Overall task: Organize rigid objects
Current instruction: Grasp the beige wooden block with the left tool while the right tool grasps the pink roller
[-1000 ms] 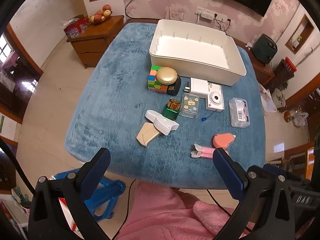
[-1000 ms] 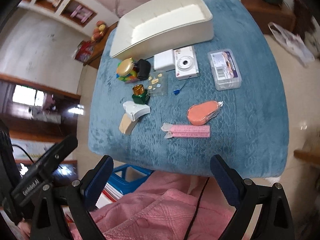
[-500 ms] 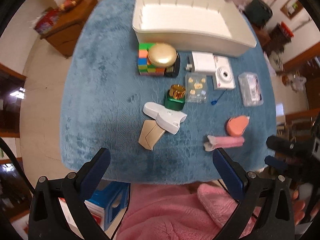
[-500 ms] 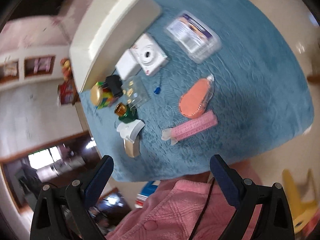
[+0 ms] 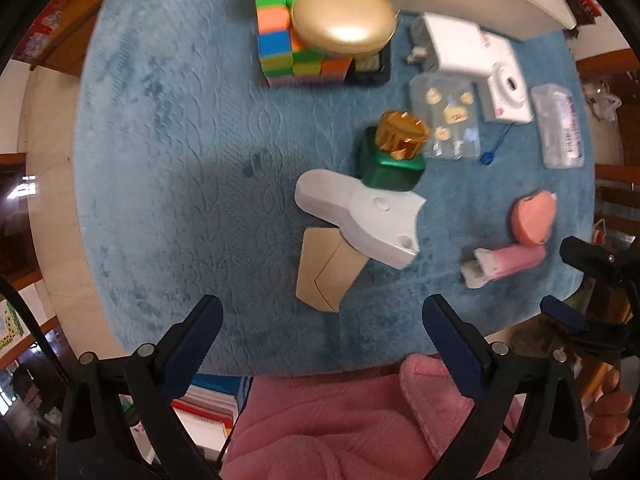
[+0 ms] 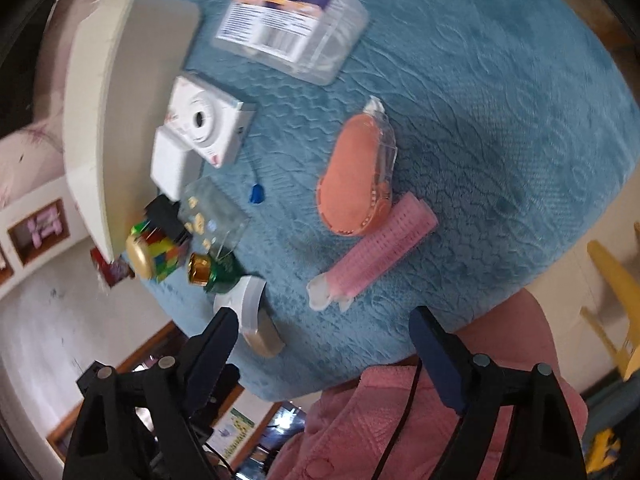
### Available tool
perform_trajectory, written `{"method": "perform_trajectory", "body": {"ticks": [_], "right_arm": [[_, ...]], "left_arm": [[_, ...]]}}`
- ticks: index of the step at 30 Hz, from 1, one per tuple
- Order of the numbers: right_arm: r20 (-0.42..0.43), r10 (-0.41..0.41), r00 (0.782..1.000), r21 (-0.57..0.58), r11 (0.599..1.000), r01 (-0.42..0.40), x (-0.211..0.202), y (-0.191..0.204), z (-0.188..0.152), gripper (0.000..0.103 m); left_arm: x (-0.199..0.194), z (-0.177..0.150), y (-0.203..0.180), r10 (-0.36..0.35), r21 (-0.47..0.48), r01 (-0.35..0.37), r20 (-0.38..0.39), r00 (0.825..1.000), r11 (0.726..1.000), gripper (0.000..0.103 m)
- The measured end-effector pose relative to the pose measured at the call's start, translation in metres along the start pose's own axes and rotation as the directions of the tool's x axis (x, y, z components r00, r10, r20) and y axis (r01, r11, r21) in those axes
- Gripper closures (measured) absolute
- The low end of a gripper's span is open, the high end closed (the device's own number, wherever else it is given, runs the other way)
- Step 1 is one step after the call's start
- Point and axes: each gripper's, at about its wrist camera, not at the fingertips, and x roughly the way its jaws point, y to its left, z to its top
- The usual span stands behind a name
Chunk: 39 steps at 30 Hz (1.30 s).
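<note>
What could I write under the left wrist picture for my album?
Open left tongs hang over a blue cloth crowded with a white gadget, green bottle and colour cube.

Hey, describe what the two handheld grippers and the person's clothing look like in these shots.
Both the left gripper and right gripper have black plastic frames with round silver rivets and dark blue finger pads. A thin black cable runs down by the right one. The person wears a pink textured garment.

I am looking down at a blue quilted cloth (image 5: 168,168) covering the table. My pink sleeve (image 5: 328,432) is filling the bottom edge. A yellow chair (image 6: 616,292) is standing on the floor beside it, and books (image 5: 208,404) are lying under the table's near edge.
</note>
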Motion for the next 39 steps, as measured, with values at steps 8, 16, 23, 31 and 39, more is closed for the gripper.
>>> {"method": "perform_trajectory", "body": {"ticks": [8, 16, 23, 31, 39], "right_arm": [[0.014, -0.046, 0.999, 0.118, 0.992, 0.044, 0.021, -0.005, 0.007, 0.033], [0.024, -0.078, 0.997, 0.177, 0.982, 0.072, 0.032, -0.01, 0.011, 0.051], [0.017, -0.103, 0.995, 0.158, 0.982, 0.099, 0.038, -0.019, 0.013, 0.067], [0.003, -0.066, 0.998, 0.162, 0.985, 0.065, 0.053, -0.026, 0.017, 0.069], [-0.01, -0.06, 0.998, 0.127, 0.99, 0.061, 0.048, -0.036, 0.022, 0.073]], "left_arm": [[0.031, 0.011, 0.008, -0.007, 0.028, 0.01, -0.096, 0.995, 1.0, 0.007], [0.043, 0.019, 0.009, -0.02, 0.048, 0.026, -0.129, 0.991, 0.999, 0.016], [0.053, 0.018, 0.007, -0.057, 0.024, 0.062, -0.153, 0.987, 0.998, 0.036], [0.065, 0.011, 0.021, -0.106, -0.034, 0.102, -0.17, 0.98, 0.994, 0.051], [0.075, -0.003, 0.018, -0.15, -0.099, 0.134, -0.178, 0.973, 0.986, 0.059]]}}
